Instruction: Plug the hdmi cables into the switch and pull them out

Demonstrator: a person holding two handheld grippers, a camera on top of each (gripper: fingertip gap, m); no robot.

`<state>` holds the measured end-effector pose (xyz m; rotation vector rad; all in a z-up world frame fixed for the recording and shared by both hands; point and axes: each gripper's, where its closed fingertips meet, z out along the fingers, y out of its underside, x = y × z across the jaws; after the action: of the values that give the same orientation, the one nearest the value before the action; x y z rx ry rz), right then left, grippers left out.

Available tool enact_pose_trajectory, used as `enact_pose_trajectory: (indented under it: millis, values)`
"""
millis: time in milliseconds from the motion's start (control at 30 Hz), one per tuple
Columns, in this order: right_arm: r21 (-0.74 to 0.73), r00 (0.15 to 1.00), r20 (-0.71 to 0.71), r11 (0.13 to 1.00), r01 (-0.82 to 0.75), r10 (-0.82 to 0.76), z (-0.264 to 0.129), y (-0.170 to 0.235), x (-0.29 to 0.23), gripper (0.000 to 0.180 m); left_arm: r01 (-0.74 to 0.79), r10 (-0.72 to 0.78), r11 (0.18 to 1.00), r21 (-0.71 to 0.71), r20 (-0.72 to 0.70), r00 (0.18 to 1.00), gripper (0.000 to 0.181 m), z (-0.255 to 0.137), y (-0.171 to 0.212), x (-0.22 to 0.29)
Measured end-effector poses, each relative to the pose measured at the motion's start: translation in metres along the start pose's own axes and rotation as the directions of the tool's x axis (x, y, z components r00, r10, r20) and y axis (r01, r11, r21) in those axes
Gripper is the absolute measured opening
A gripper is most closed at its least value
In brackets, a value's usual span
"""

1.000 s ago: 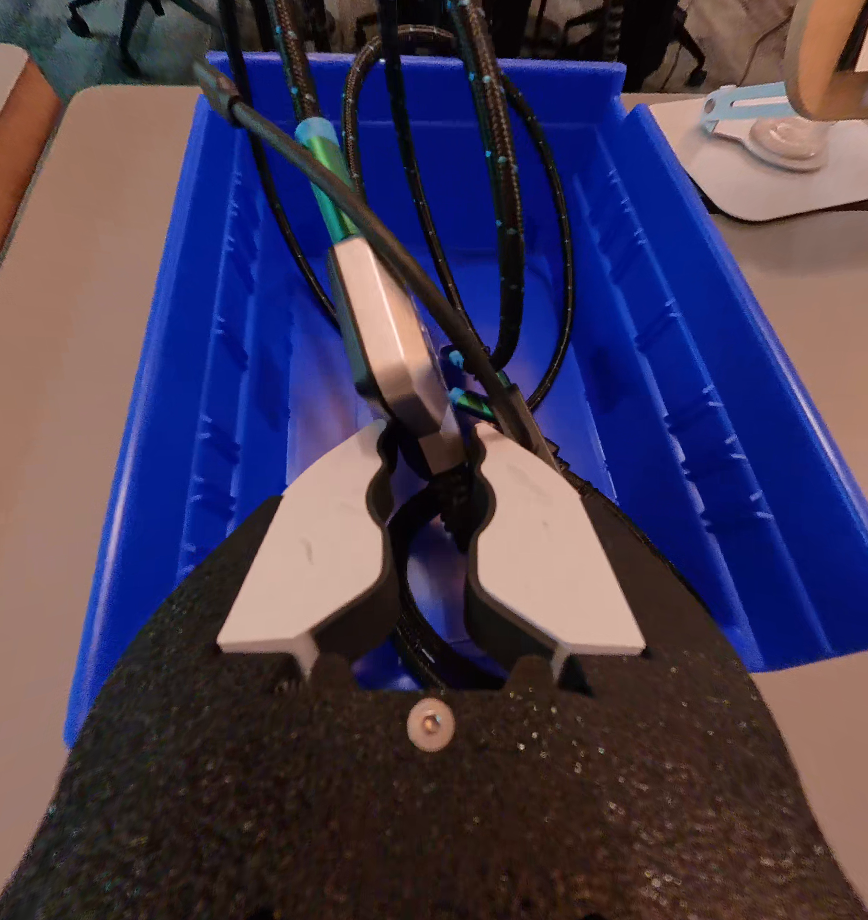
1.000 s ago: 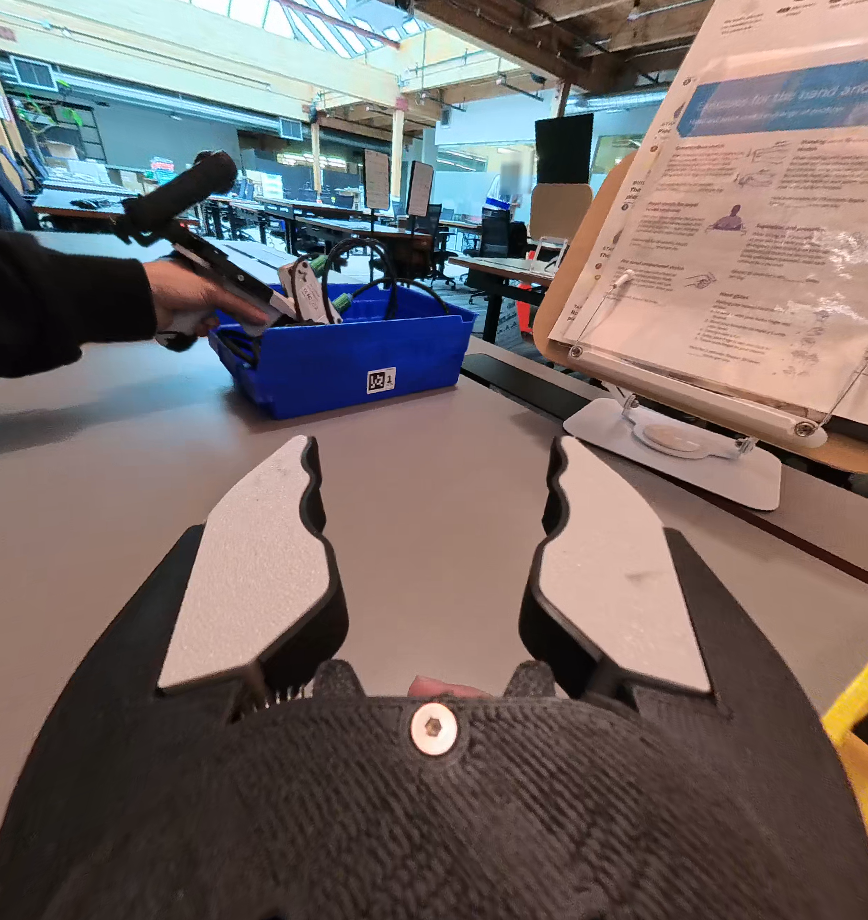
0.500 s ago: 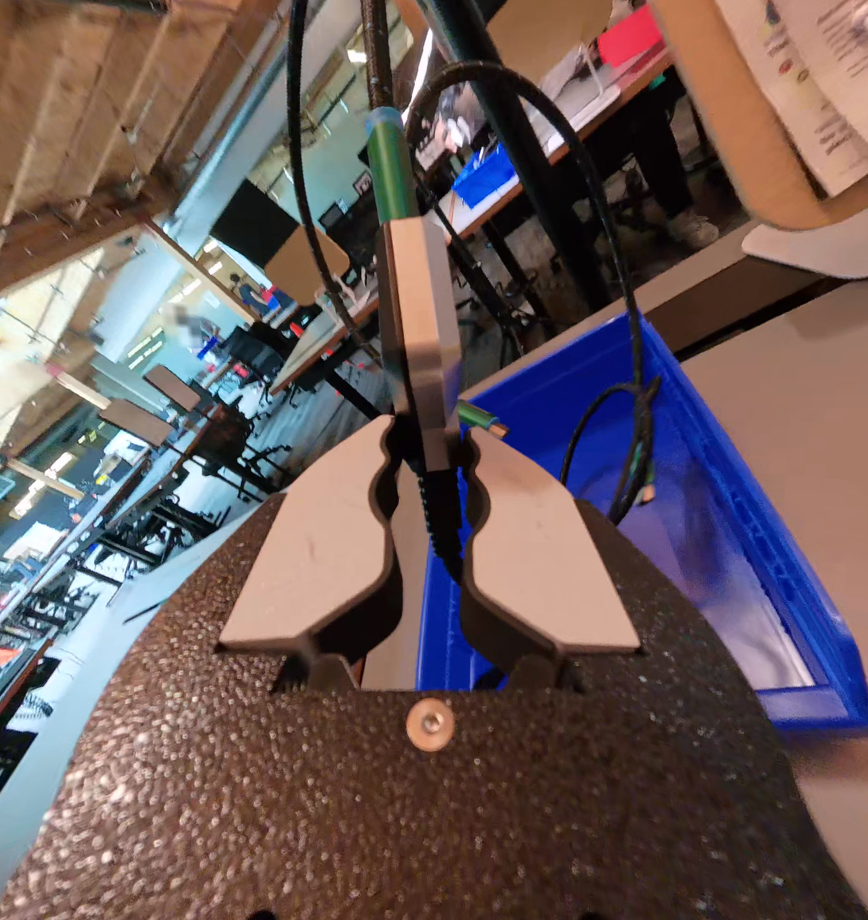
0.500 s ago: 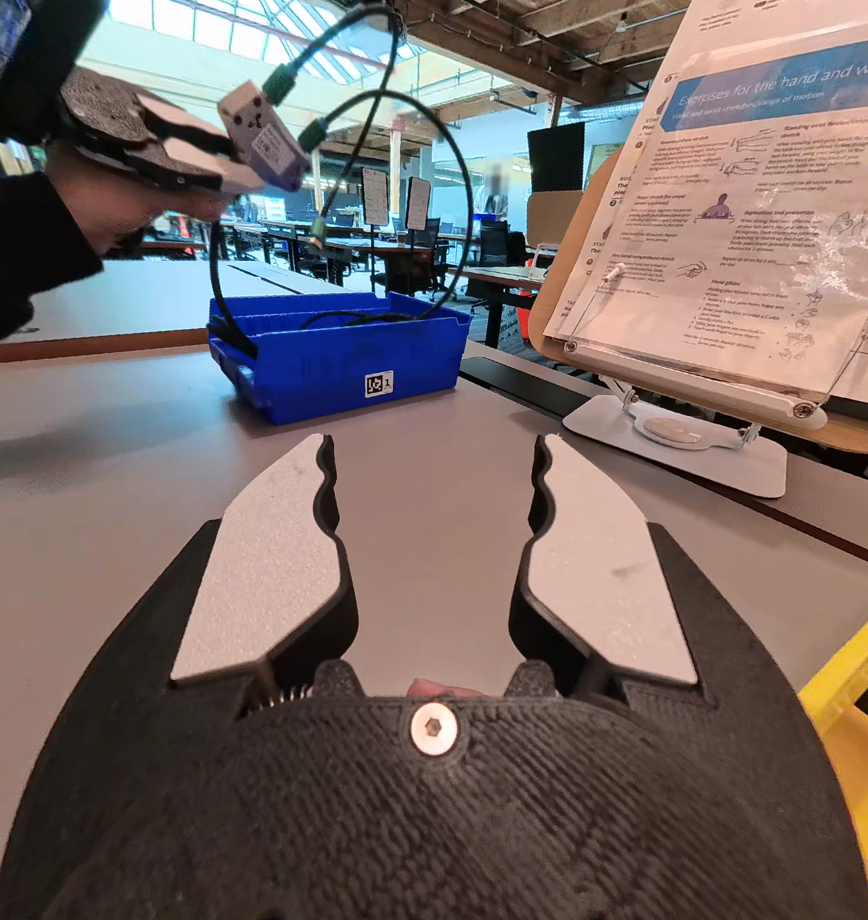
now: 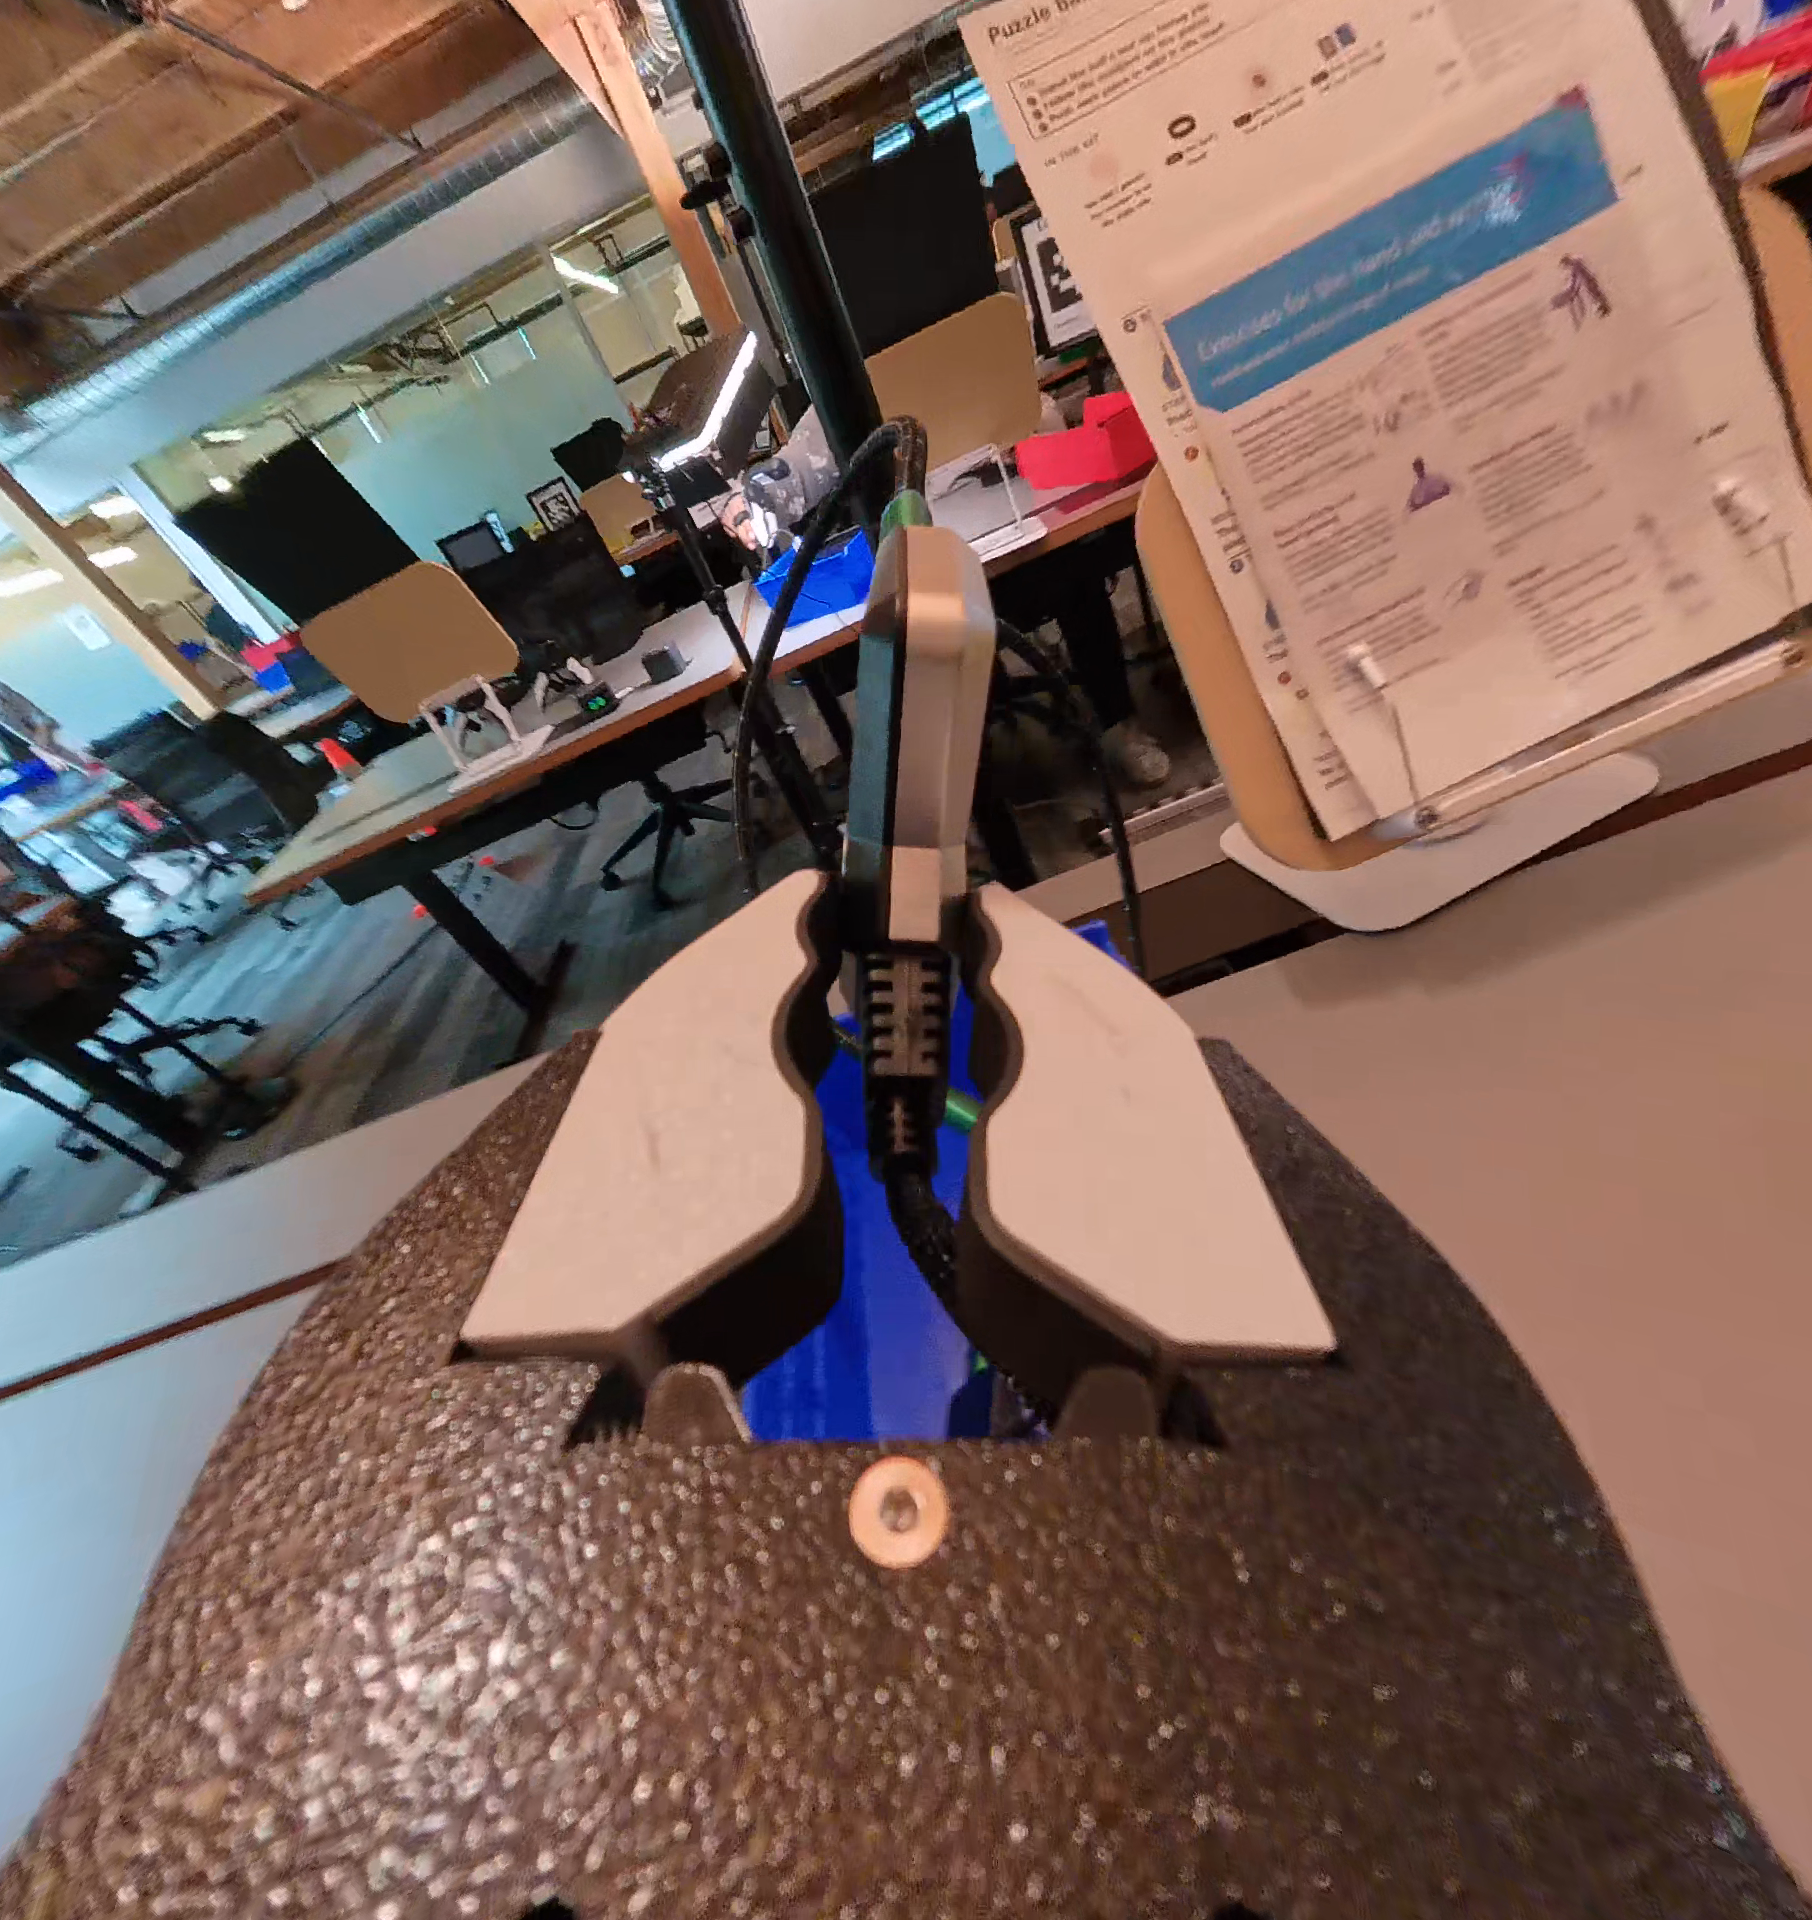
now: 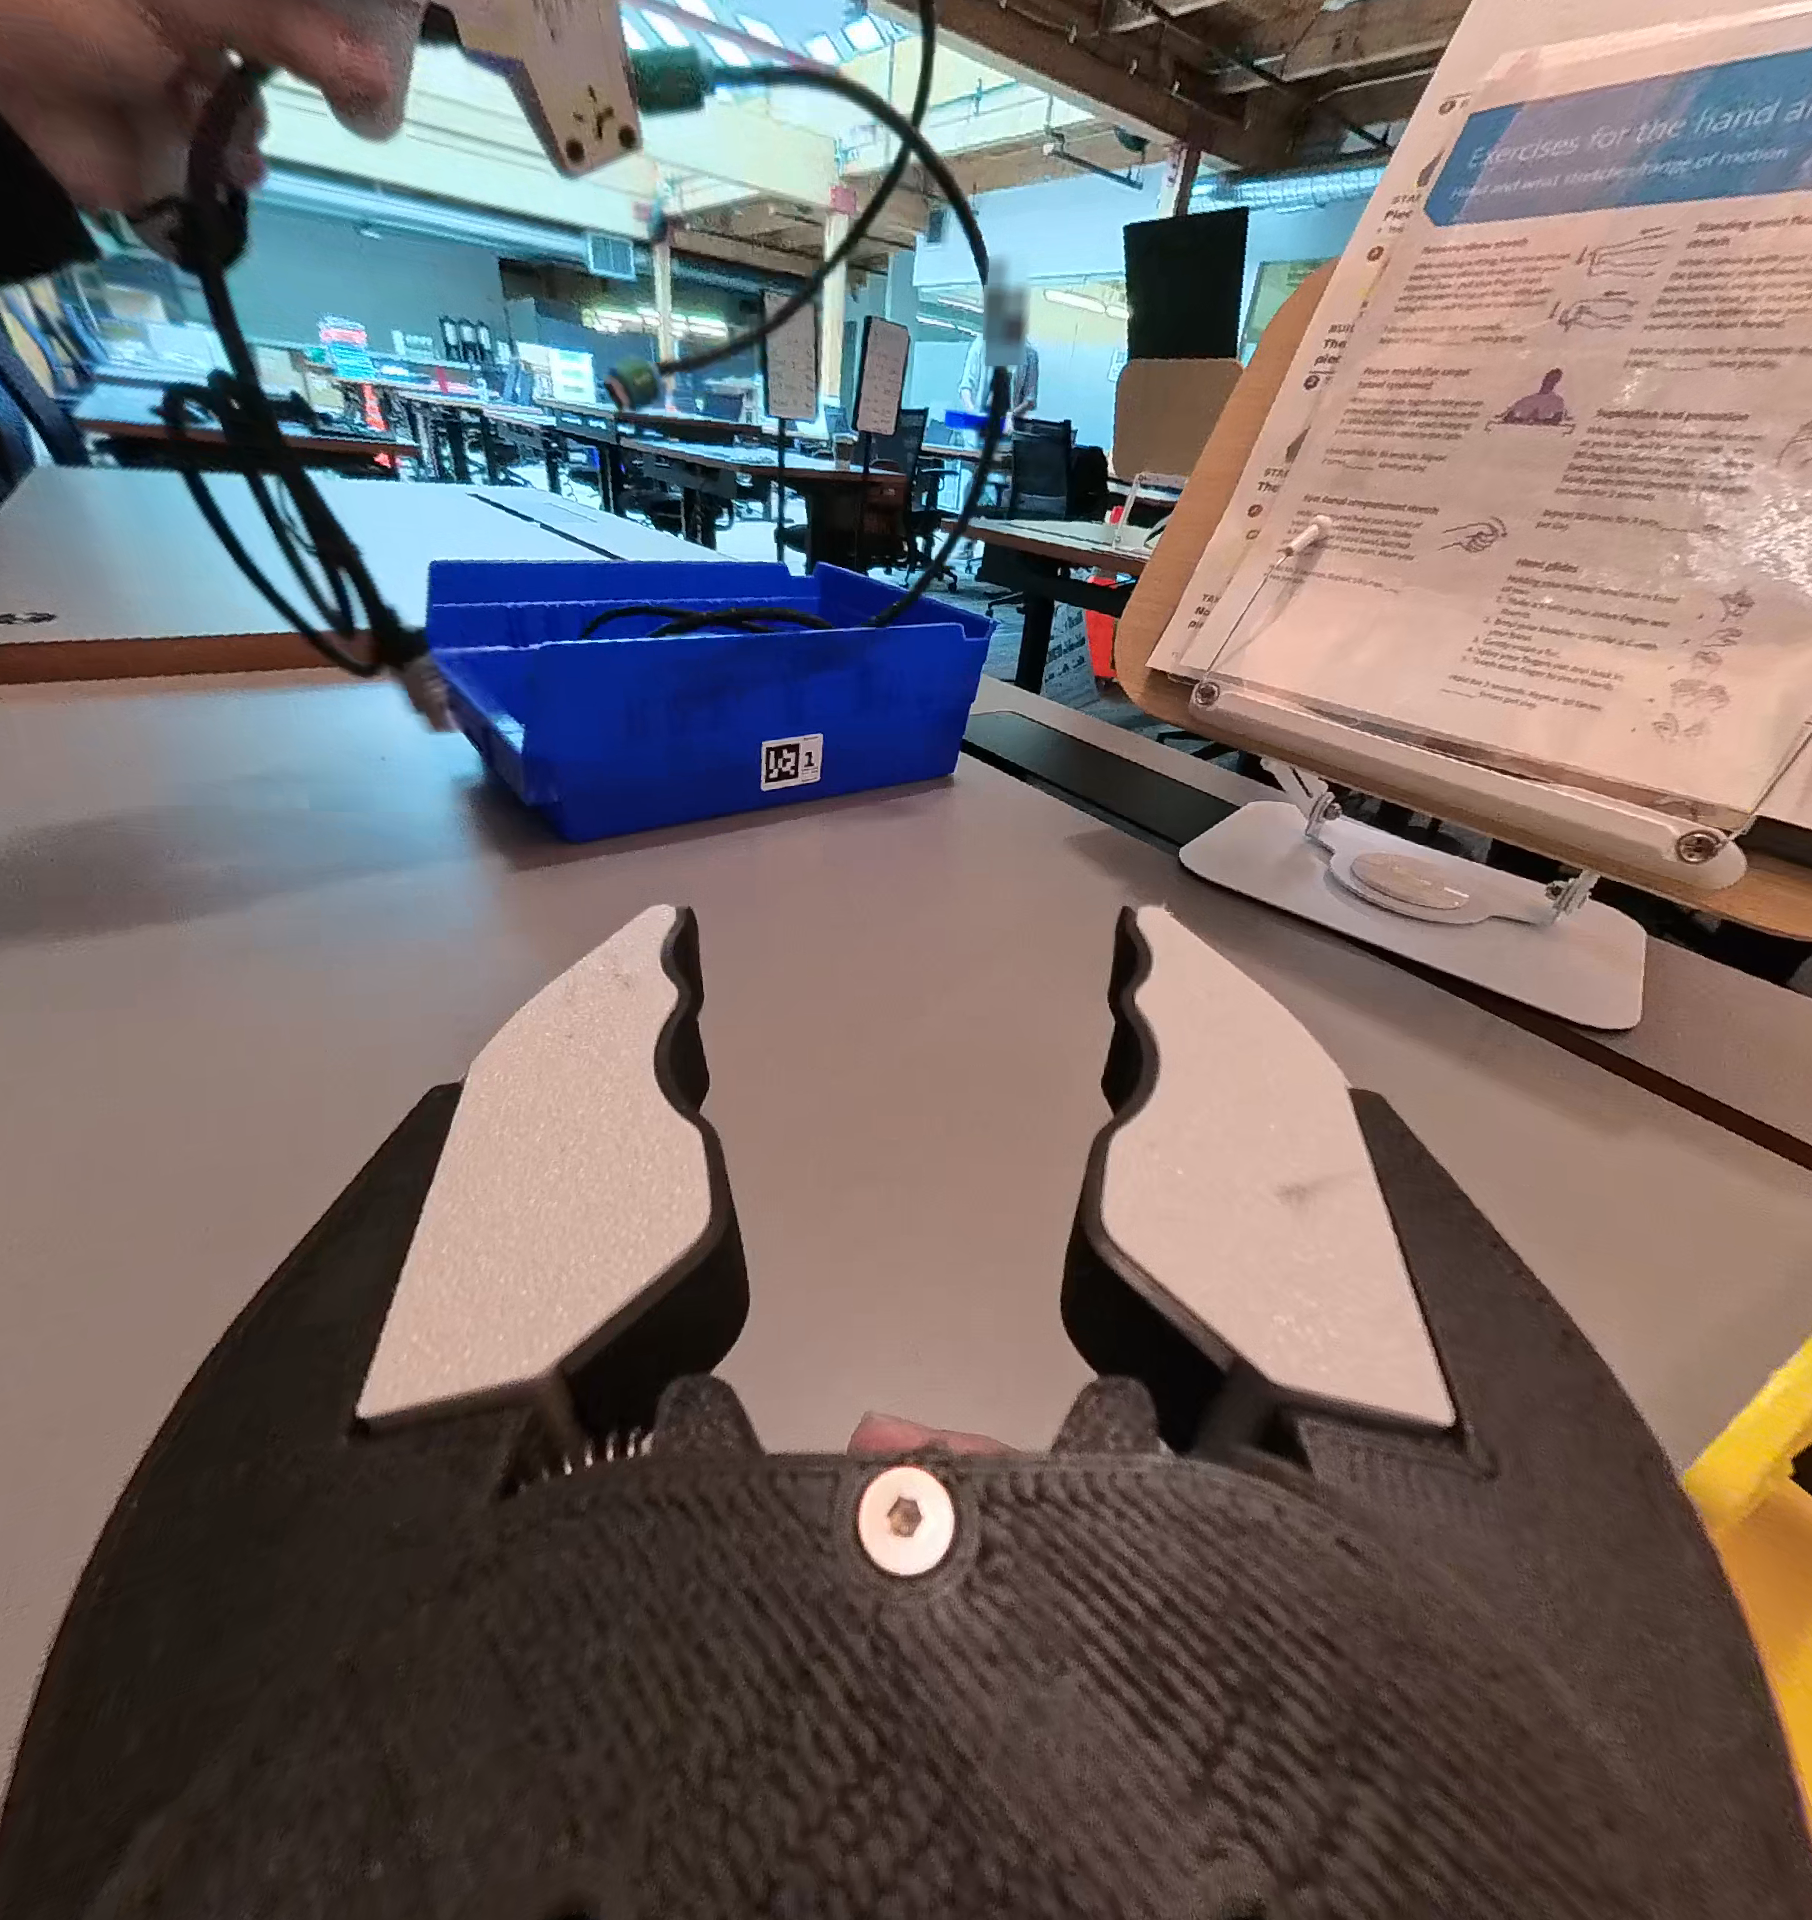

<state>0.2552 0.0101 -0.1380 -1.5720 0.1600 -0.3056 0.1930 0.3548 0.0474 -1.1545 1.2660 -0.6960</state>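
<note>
My left gripper is shut on the near end of a silver HDMI switch, held upright in the air above the blue bin. A black braided cable runs from the switch back between the fingers; a green-collared plug sits in its far end. In the right wrist view the switch is high at the top left, with black cables hanging from it and one looping down into the blue bin. My right gripper is open and empty, low over the grey table.
A document stand with printed sheets stands at the right on a white base. A yellow bin's edge shows at the lower right. A person's hand holds the left gripper. Other desks and chairs stand beyond the table.
My left gripper has lifted the switch out of the blue bin and swung it up and toward the right gripper, cables trailing. My right gripper stays open and has barely moved.
</note>
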Motion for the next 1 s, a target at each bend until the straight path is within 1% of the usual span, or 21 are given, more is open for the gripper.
enact_pose_trajectory:
  millis: [67, 133, 200, 233, 300, 333, 367, 433, 500, 567, 633, 667, 700, 767, 800, 833, 867, 1000]
  values:
    - [0.003, 1.000, -0.002, 1.000, -0.008, 0.008, -0.001, 0.000, 0.001, 0.076, -0.093, 0.093, 0.996, -0.014, 0.015, 0.996, 0.021, -0.001, -0.008, -0.002]
    - [0.005, 1.000, -0.009, 1.000, -0.010, 0.010, -0.002, 0.000, 0.003, 0.075, -0.262, 0.264, 0.964, -0.038, 0.050, 0.963, 0.022, -0.005, -0.016, -0.001]
    - [0.001, 1.000, -0.016, 1.000, -0.014, 0.014, -0.002, 0.001, 0.005, 0.075, -0.449, 0.453, 0.892, -0.056, 0.089, 0.887, 0.022, -0.009, -0.026, 0.004]
    - [-0.001, 1.000, -0.015, 1.000, -0.015, 0.015, -0.002, 0.002, 0.006, 0.075, -0.520, 0.523, 0.852, -0.057, 0.102, 0.846, 0.022, -0.011, -0.031, 0.008]
    - [-0.005, 1.000, -0.019, 1.000, -0.010, 0.009, -0.001, 0.003, 0.006, 0.075, -0.616, 0.614, 0.787, -0.033, 0.134, 0.778, 0.022, -0.015, -0.045, 0.018]
    - [-0.008, 1.000, -0.019, 1.000, -0.005, 0.004, -0.001, 0.003, 0.006, 0.075, -0.636, 0.630, 0.771, -0.012, 0.156, 0.761, 0.022, -0.018, -0.053, 0.021]
    - [-0.013, 1.000, -0.017, 1.000, 0.000, 0.000, -0.001, 0.004, 0.005, 0.075, -0.623, 0.612, 0.782, 0.018, 0.171, 0.772, 0.022, -0.021, -0.060, 0.023]
    - [-0.021, 1.000, -0.019, 1.000, 0.012, -0.012, 0.000, 0.005, 0.005, 0.076, -0.515, 0.496, 0.852, 0.098, 0.169, 0.852, 0.021, -0.024, -0.070, 0.024]
    - [-0.026, 0.999, -0.023, 0.999, 0.025, -0.025, 0.000, 0.005, 0.005, 0.076, -0.430, 0.404, 0.890, 0.151, 0.176, 0.898, 0.022, -0.022, -0.069, 0.019]
    - [-0.023, 0.999, -0.024, 0.999, 0.022, -0.023, -0.001, 0.005, 0.005, 0.077, -0.328, 0.305, 0.924, 0.195, 0.140, 0.942, 0.021, -0.013, -0.055, 0.016]
    - [-0.017, 0.999, -0.026, 1.000, 0.020, -0.020, -0.001, 0.004, 0.006, 0.076, -0.167, 0.159, 0.965, 0.201, 0.057, 0.986, 0.021, -0.003, -0.032, 0.017]
    - [-0.016, 0.999, -0.026, 1.000, 0.019, -0.020, -0.002, 0.004, 0.006, 0.076, -0.111, 0.107, 0.973, 0.201, 0.031, 0.994, 0.021, 0.000, -0.022, 0.018]
    - [-0.017, 0.999, -0.027, 1.000, 0.018, -0.019, -0.002, 0.004, 0.006, 0.076, -0.097, 0.094, 0.975, 0.201, 0.024, 0.995, 0.021, 0.000, -0.014, 0.020]
    - [-0.013, 0.999, -0.026, 1.000, 0.020, -0.020, -0.002, 0.003, 0.007, 0.076, -0.151, 0.149, 0.967, 0.204, 0.026, 0.988, 0.021, -0.001, -0.006, 0.028]
    - [-0.007, 1.000, -0.020, 1.000, 0.019, -0.019, -0.002, 0.002, 0.006, 0.076, -0.181, 0.180, 0.961, 0.211, 0.024, 0.983, 0.025, -0.003, -0.007, 0.034]
    - [0.003, 1.000, -0.011, 1.000, 0.016, -0.016, -0.002, 0.000, 0.004, 0.076, -0.205, 0.206, 0.953, 0.223, 0.018, 0.978, 0.025, -0.006, -0.009, 0.040]
    - [0.013, 1.000, 0.003, 1.000, 0.010, -0.010, -0.003, -0.001, 0.002, 0.076, -0.230, 0.233, 0.945, 0.233, 0.017, 0.972, 0.022, -0.010, -0.013, 0.046]
    - [0.030, 0.997, 0.074, 0.999, -0.038, 0.035, -0.002, -0.004, -0.009, 0.081, -0.385, 0.387, 0.879, 0.282, 0.049, 0.921, 0.022, -0.030, -0.039, 0.072]
